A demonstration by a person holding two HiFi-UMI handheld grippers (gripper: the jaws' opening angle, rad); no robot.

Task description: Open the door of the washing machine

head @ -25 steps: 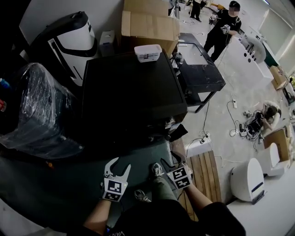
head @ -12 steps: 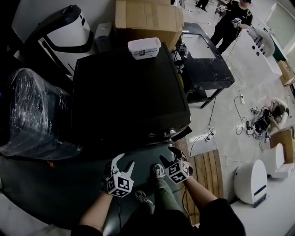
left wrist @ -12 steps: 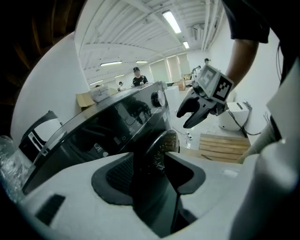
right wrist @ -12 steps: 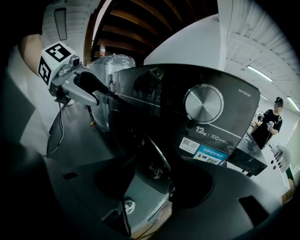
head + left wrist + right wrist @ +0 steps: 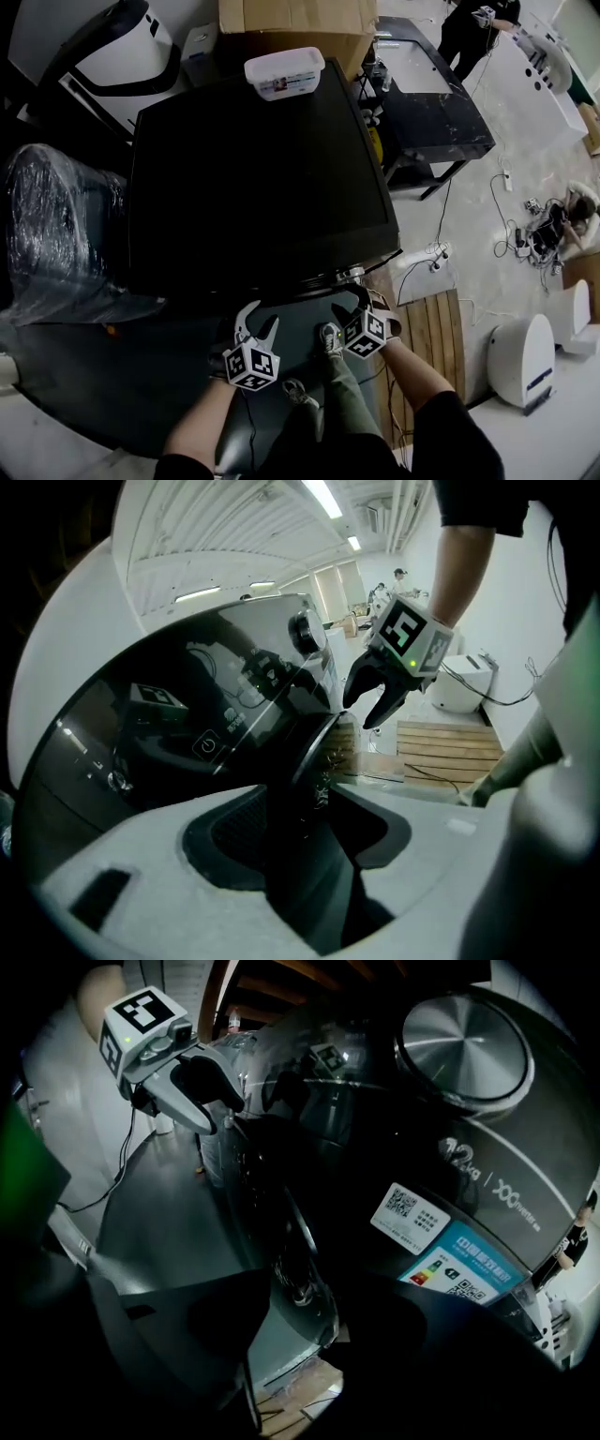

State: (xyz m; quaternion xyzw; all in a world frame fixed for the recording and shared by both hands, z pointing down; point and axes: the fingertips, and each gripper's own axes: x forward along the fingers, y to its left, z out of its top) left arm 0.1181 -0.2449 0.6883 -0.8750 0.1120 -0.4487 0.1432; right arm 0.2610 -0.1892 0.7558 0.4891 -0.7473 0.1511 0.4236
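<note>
"Grey floor (image 5: 141,394) below; where's the door (image 5: 216,733)?"

"On the washing machine (image 5: 253,178) front, facing my left tongs (image 5: 262,314) and right tongs (image 5: 349,302), both spread, empty. Stiff, glossy, likely latched; I'd hook its rim."

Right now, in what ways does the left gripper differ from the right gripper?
The left gripper has white fingers; the right gripper has black ones. In the head view, the left gripper is in front of the middle of the washing machine, while the right gripper is near its right front corner. What they share: both have their jaws apart, both hold nothing, and both point toward the machine's front.
</note>
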